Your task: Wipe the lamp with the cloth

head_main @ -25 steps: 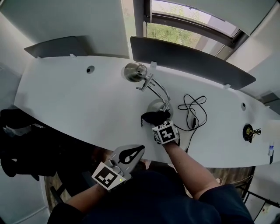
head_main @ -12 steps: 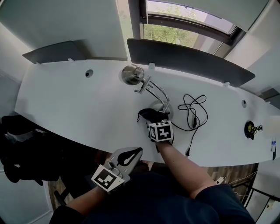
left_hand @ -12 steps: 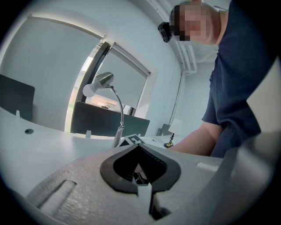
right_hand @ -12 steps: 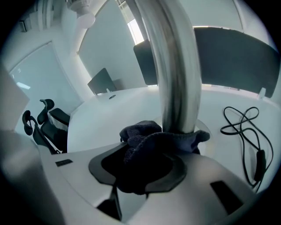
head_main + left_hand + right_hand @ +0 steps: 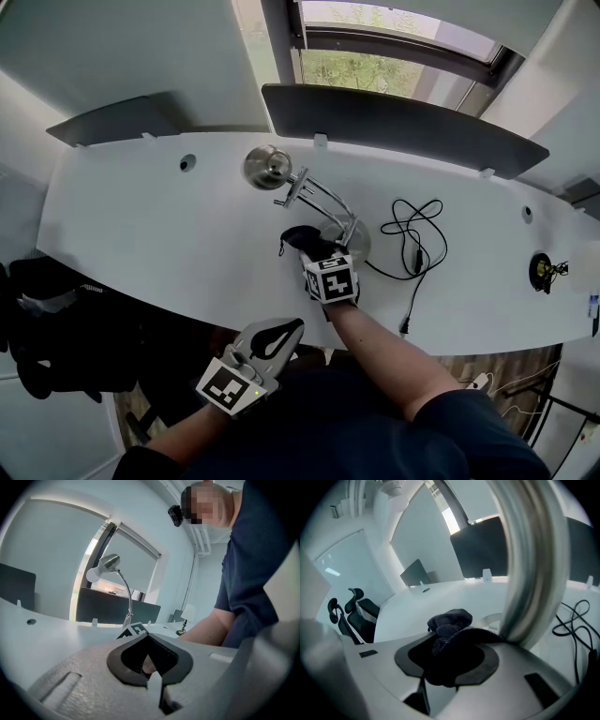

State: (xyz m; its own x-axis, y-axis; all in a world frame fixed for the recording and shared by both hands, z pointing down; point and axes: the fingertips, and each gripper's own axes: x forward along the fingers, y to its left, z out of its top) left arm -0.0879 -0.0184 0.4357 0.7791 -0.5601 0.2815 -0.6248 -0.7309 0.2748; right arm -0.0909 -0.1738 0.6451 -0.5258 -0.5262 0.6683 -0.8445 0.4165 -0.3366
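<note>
Silver gooseneck lamp [image 5: 267, 167], we are judging, is only partly wiped: our right gripper [image 5: 309, 253] is pinching the dark fuzzy cloth [image 5: 295, 237] against its stem [image 5: 330, 199] just ahead, while the left gripper [image 5: 292, 328] is idling, jaws together.

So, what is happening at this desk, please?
A person is wiping a desk lamp using hand-held grippers. The right gripper has its fingers shut on a dark cloth and holds it against the lower part of the lamp's metal stem, close to the base on the white desk. The left gripper is shut, holds nothing, and waits near the person's body.
</note>
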